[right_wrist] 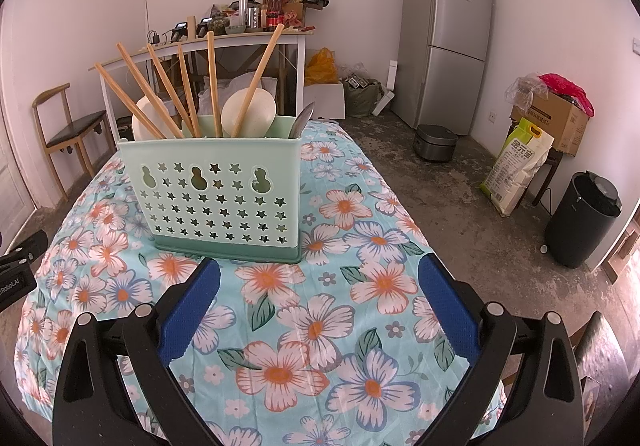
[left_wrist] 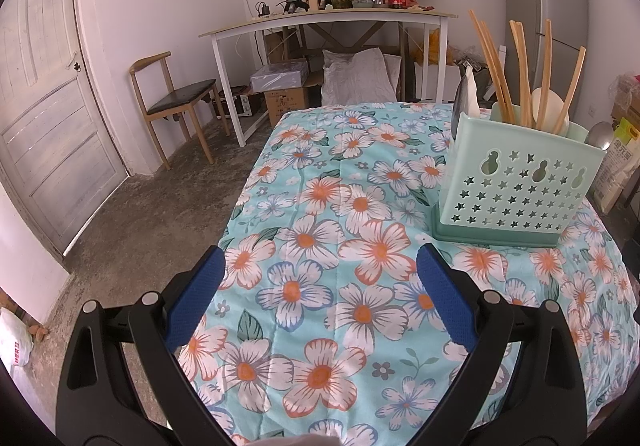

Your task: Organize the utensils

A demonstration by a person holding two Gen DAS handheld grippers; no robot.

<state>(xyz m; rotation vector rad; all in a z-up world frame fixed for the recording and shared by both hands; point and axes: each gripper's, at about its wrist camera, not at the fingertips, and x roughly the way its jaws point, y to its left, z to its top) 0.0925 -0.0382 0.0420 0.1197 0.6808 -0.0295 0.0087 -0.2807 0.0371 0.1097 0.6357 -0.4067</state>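
Observation:
A mint-green utensil holder (right_wrist: pixel 218 198) with star cut-outs stands on the floral tablecloth (right_wrist: pixel 316 326). Several wooden chopsticks (right_wrist: pixel 212 82), two pale spoons (right_wrist: pixel 250 112) and a metal spoon (right_wrist: pixel 302 120) stick up out of it. My right gripper (right_wrist: pixel 318 286) hovers open just in front of the holder, nothing between its blue pads. In the left wrist view the same holder (left_wrist: pixel 516 182) sits ahead to the right with chopsticks (left_wrist: pixel 496 70) in it. My left gripper (left_wrist: pixel 320 274) is open over bare cloth, well left of the holder.
The table's left edge (left_wrist: pixel 244 198) drops to a concrete floor. A wooden chair (left_wrist: pixel 176 106), a cluttered white desk (left_wrist: pixel 328 20) and a fridge (right_wrist: pixel 448 42) stand behind. A rice sack (right_wrist: pixel 516 166), a black bin (right_wrist: pixel 584 218) and a cooker (right_wrist: pixel 434 142) are on the right.

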